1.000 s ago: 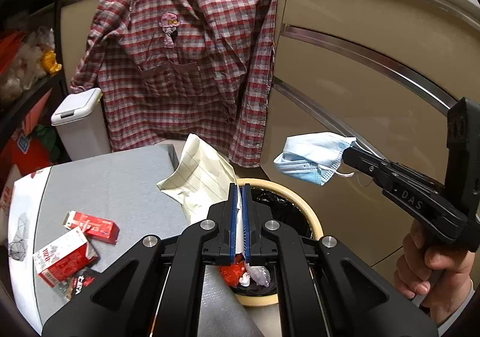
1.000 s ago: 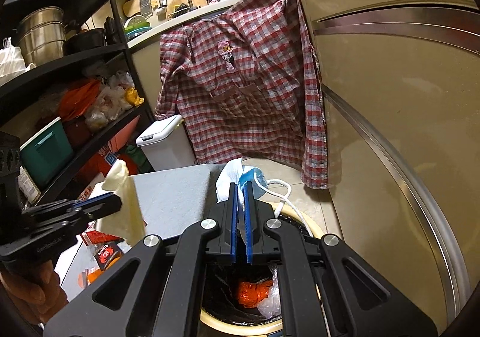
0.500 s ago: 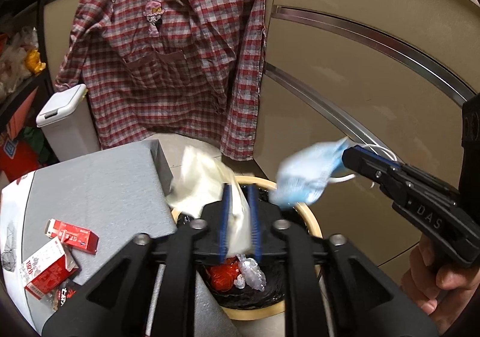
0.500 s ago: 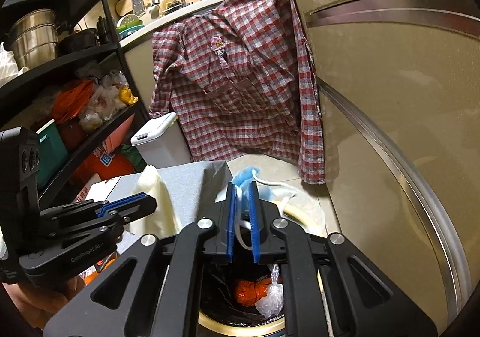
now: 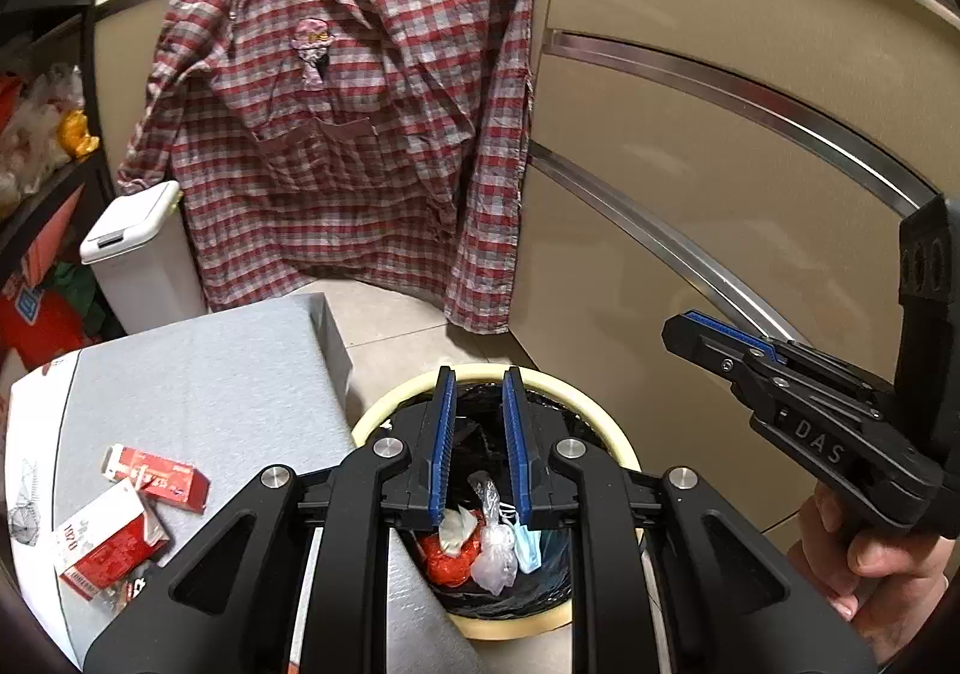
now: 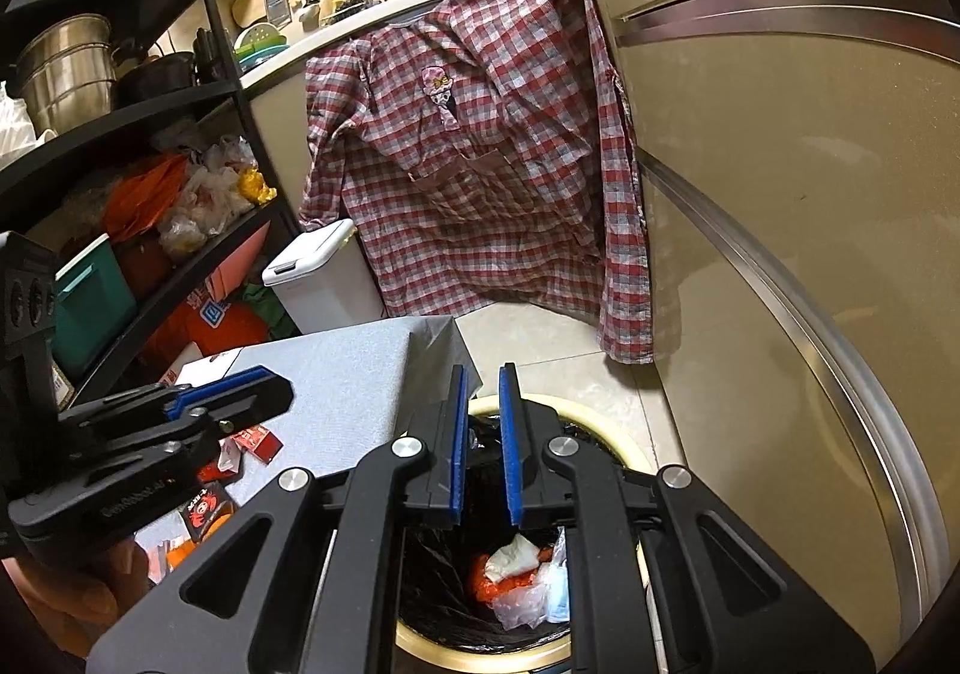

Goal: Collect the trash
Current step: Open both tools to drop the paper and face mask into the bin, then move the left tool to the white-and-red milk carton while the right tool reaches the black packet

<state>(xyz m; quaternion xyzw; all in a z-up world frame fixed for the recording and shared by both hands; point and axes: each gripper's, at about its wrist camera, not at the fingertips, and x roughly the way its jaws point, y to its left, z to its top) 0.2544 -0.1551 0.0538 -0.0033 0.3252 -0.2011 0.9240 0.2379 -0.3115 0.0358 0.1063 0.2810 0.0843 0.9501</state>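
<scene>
Dropped: paper and face mask [image 5: 529,545] now lie inside the bin [image 5: 606,428], lower centre.
Left gripper [image 5: 478,446]: released, empty.
Right gripper [image 6: 483,449]: released, empty.
Remaining: red cartons [image 5: 114,530], lower left on the table [image 5: 210,374].
Risk: a careless reach could knock cartons off the edge.

Plaid shirt [image 5: 336,134] draped over the counter edge at twelve o'clock, against beige cabinets [image 5: 720,146] (steel trim bands across them). White lidded bin [image 5: 141,260] at nine o'clock. Cluttered black shelf [image 6: 120,146] at ten o'clock.
</scene>
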